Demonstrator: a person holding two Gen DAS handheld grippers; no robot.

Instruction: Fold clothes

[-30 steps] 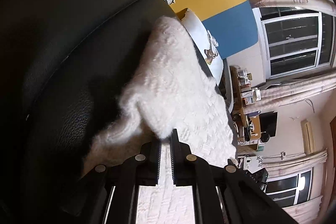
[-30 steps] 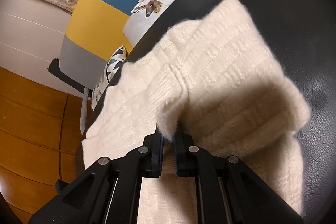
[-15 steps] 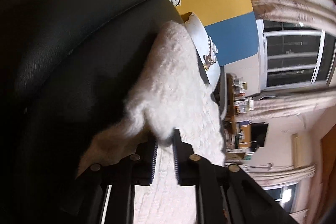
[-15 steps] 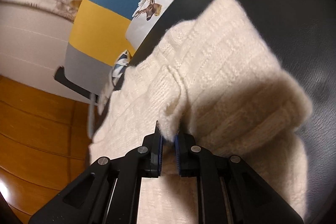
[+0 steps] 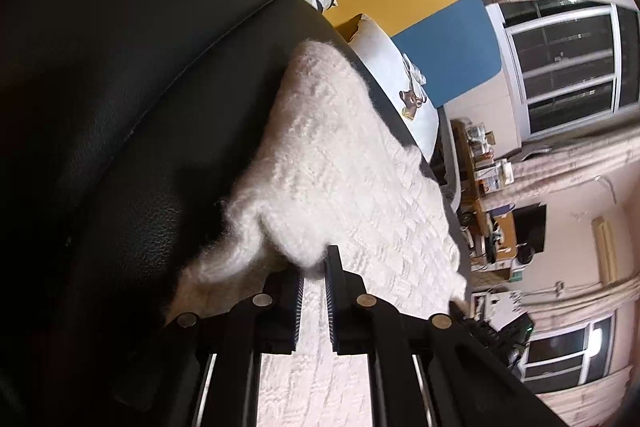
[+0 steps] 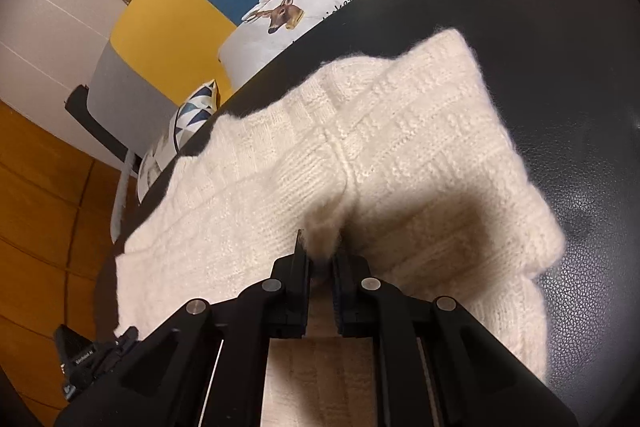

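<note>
A cream, fuzzy knitted sweater (image 6: pixel 400 147) with a blocky, ribbed stitch lies spread on a black leather seat (image 6: pixel 560 27), one thick edge doubled over and a seam running toward the middle. The right gripper (image 6: pixel 320 255) is clamped on a raised pinch of the knit at that seam, and the left gripper (image 5: pixel 314 267) pinches a fluffy fold at the sweater's (image 5: pixel 340 167) other side. Beyond the seat stand a deer-print cushion (image 6: pixel 288 23) and a grey, yellow and blue panel (image 6: pixel 180 7).
</note>
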